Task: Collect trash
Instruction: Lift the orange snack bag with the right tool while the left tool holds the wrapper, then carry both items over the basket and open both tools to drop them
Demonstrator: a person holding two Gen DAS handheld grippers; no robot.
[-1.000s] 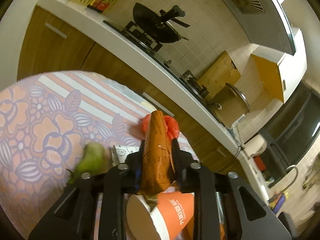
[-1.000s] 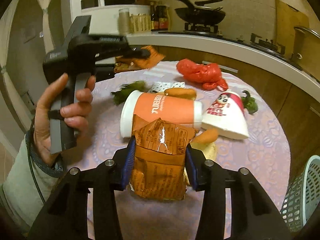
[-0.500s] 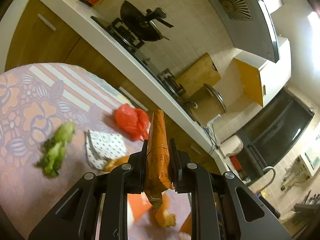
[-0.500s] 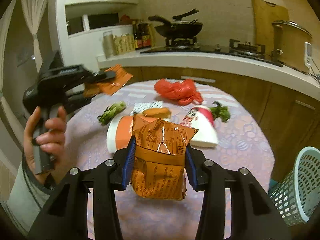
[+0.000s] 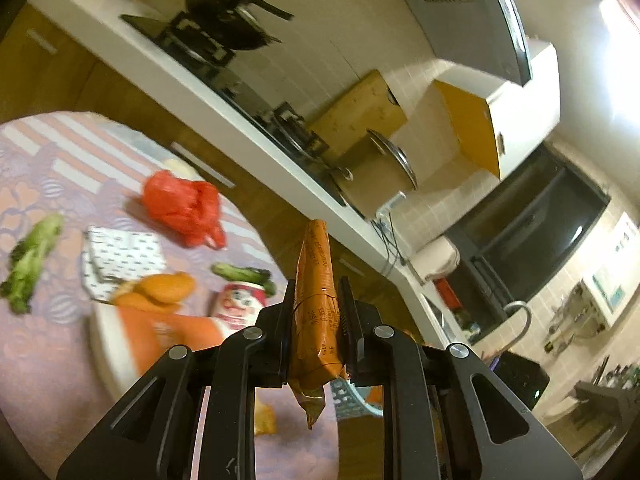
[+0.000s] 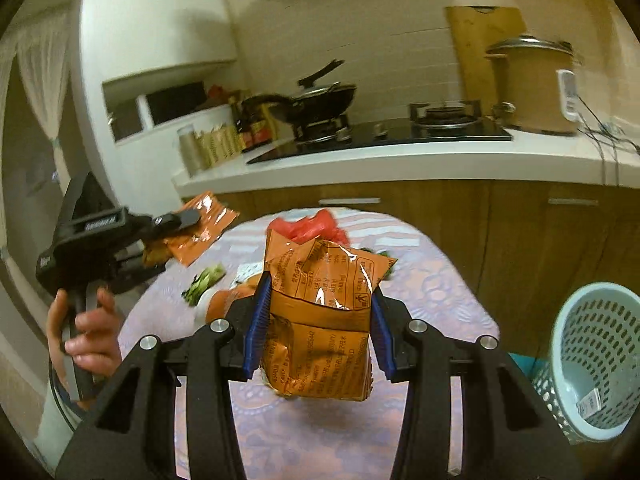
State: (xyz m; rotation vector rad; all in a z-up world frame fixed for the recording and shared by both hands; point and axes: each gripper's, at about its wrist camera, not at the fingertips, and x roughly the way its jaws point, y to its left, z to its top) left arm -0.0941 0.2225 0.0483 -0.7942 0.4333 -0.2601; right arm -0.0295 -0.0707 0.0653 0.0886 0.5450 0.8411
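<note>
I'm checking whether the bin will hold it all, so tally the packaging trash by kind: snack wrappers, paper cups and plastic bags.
Orange snack wrappers: 2
Paper cups: 2
Red plastic bag: 1
Total: 5

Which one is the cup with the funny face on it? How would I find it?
Find the round table with the purple flowery cloth. Near its middle, past the red plastic bag, lies a white cup on its side. It alone carries a red cartoon face; the cup beside it is plain orange.
</note>
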